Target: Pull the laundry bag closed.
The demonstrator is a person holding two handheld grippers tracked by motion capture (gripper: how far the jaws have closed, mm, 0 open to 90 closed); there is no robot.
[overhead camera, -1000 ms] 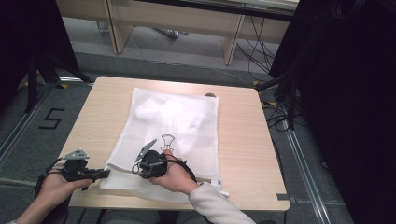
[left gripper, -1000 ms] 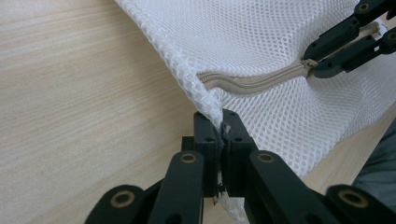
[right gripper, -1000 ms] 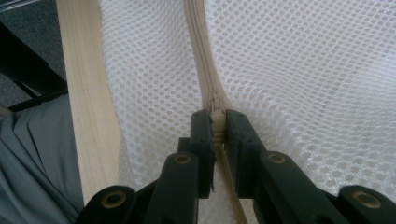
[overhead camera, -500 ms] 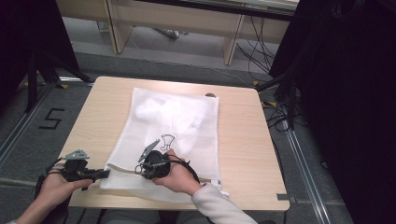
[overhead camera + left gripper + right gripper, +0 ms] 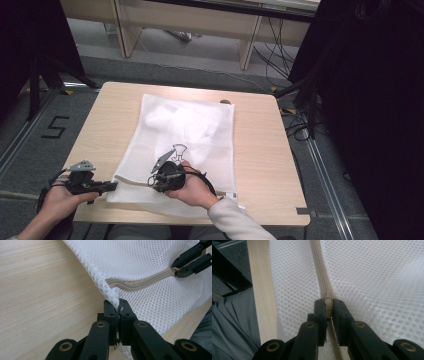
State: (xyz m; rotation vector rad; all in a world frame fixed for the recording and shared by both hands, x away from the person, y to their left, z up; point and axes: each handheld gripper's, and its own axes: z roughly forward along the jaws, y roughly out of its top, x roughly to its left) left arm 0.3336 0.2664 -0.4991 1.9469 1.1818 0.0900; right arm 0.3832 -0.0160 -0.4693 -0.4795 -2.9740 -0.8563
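A white mesh laundry bag [image 5: 210,135] lies flat on the wooden table [image 5: 260,150], with white cloth [image 5: 172,117] bunched inside its far end. A beige zipper [image 5: 140,282] runs along the bag's near edge. My left gripper [image 5: 112,186] is at the bag's near-left corner, and the left gripper view shows its jaws [image 5: 118,303] shut on the mesh corner [image 5: 110,293]. My right gripper [image 5: 152,181] rests on the bag a short way to the right. It is shut on the zipper pull [image 5: 328,305], with the zipper [image 5: 319,272] running away ahead of it.
The table's near edge [image 5: 260,290] lies just beside the bag, with the person's grey clothing [image 5: 234,322] below it. A small dark object [image 5: 226,102] sits at the table's far edge. Desk legs, cables and a floor marking "5" [image 5: 55,127] surround the table.
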